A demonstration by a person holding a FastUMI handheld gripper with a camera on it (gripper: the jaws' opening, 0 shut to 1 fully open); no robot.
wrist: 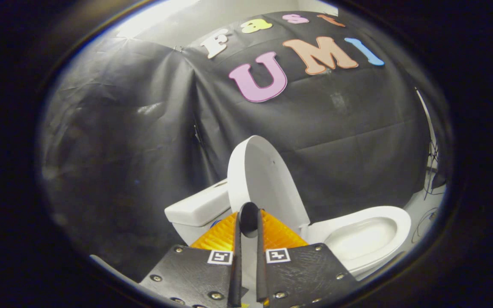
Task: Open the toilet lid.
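1. The gripper is seen with its two fingers drawn close together, only a narrow slit being left between them.
2. A small dark round knob is seen at the fingertips, in the slit; whether it is a part of the gripper or something pinched cannot be told, so the grasp itself cannot be judged.
3. The toilet lid is found raised, standing nearly upright just beyond the fingertips, its lower edge hidden behind them. Whether the lid is touched by the fingers cannot be made out.
4. The cistern is seen behind the lid, on the left of the fingers.
5. The open bowl and its white seat rim are laid bare on the right of the fingers, well lower than the lid's top edge.
6. A pale floor with thin dark cables is seen beyond the bowl.
7. The black cloth wall is hung behind the toilet, creased and folded at a corner.
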